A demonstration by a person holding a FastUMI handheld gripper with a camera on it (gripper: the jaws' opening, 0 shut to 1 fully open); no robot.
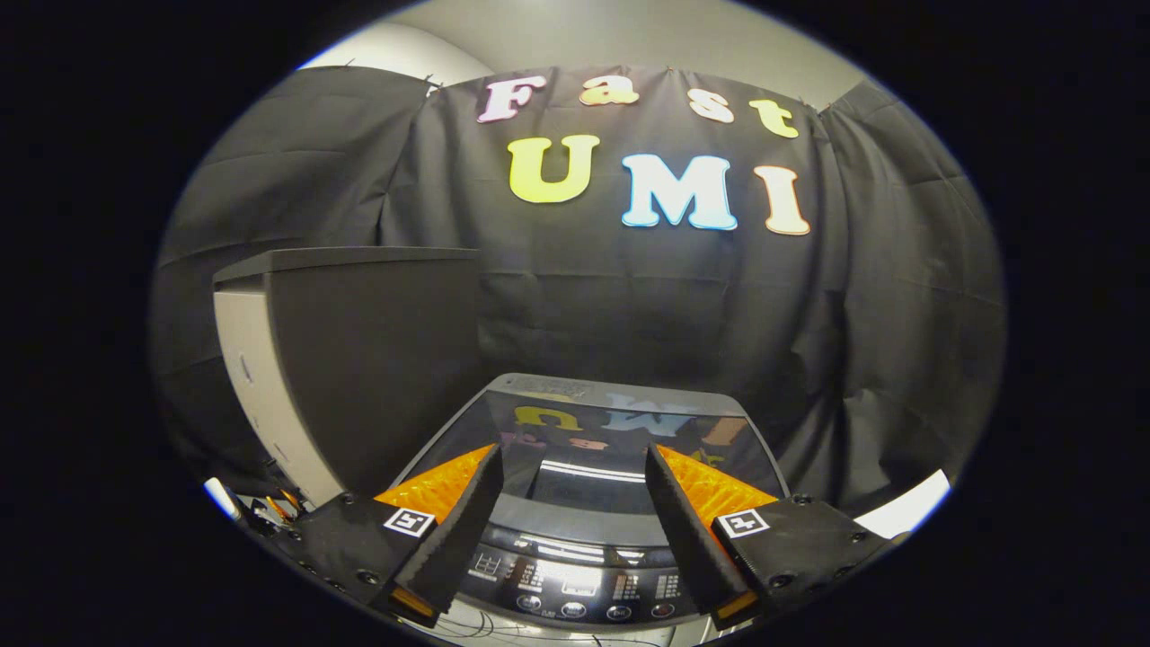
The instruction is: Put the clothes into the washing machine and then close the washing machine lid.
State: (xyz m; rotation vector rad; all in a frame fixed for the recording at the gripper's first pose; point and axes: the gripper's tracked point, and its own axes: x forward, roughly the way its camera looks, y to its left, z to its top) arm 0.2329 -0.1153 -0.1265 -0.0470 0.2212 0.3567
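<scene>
A top-loading washing machine [584, 530] stands just below and ahead of my fingers. Its glossy dark lid [593, 431] lies flat and closed, mirroring the wall behind. The control panel [575, 584] with round buttons runs across the near edge, between my fingers. My gripper [572, 472] hangs open above the machine's front, with nothing between its fingers. No clothes are in sight.
A tall dark cabinet [359, 359] with a pale side stands left of the machine. Black cloth covers the wall behind. Some small items and cables [260, 508] lie low at the left by the cabinet's base.
</scene>
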